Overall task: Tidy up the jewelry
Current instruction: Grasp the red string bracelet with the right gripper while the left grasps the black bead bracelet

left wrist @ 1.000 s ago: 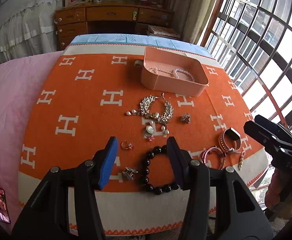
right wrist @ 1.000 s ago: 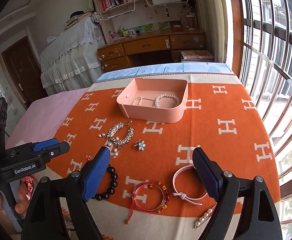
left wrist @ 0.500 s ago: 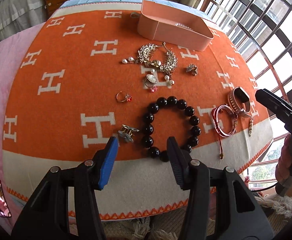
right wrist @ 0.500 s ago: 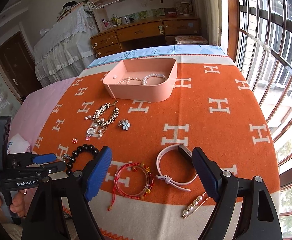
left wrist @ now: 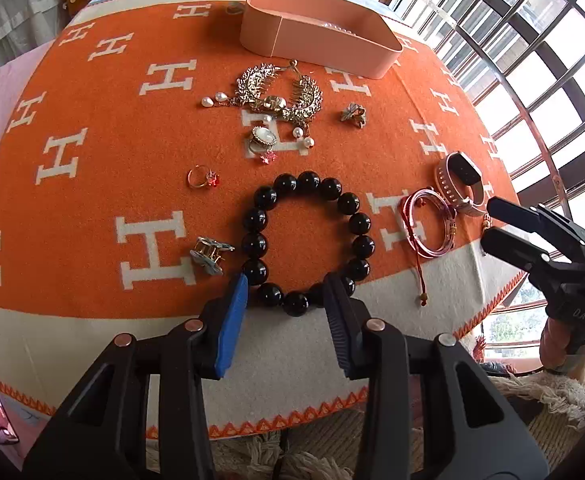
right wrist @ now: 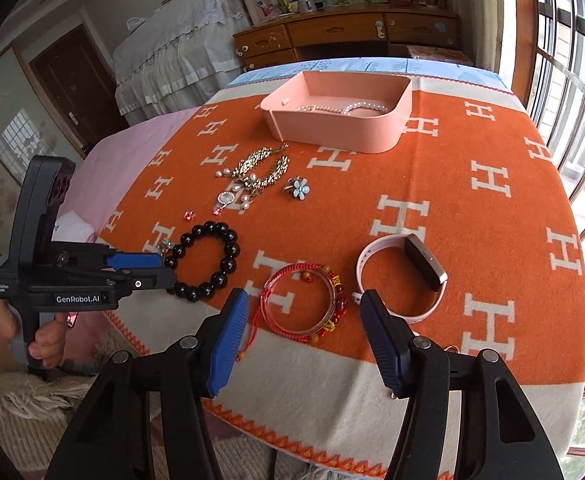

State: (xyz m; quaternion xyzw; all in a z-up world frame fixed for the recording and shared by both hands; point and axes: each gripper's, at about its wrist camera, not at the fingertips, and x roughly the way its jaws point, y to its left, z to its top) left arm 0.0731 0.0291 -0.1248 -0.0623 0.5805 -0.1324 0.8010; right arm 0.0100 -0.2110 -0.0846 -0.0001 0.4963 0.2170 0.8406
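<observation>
A black bead bracelet [left wrist: 308, 240] lies on the orange blanket; it also shows in the right wrist view [right wrist: 206, 258]. My left gripper [left wrist: 286, 288] is open, its fingers on either side of the bracelet's near beads. My right gripper [right wrist: 304, 304] is open, low over a red cord bracelet [right wrist: 304, 300], beside a pink smart watch [right wrist: 406, 276]. A pink box [right wrist: 340, 114] with pearl strands stands at the far end, also in the left wrist view [left wrist: 316, 28].
A gold necklace [left wrist: 278, 96], a pearl ring [left wrist: 262, 138], a red-stone ring [left wrist: 202, 178], a flower brooch [left wrist: 354, 114] and a clip [left wrist: 210, 256] lie on the blanket [left wrist: 92, 184]. A desk and windows stand behind.
Both grippers moved down and forward toward the table. The left now straddles the black bracelet's near beads; the right has come close over the red cord bracelet.
</observation>
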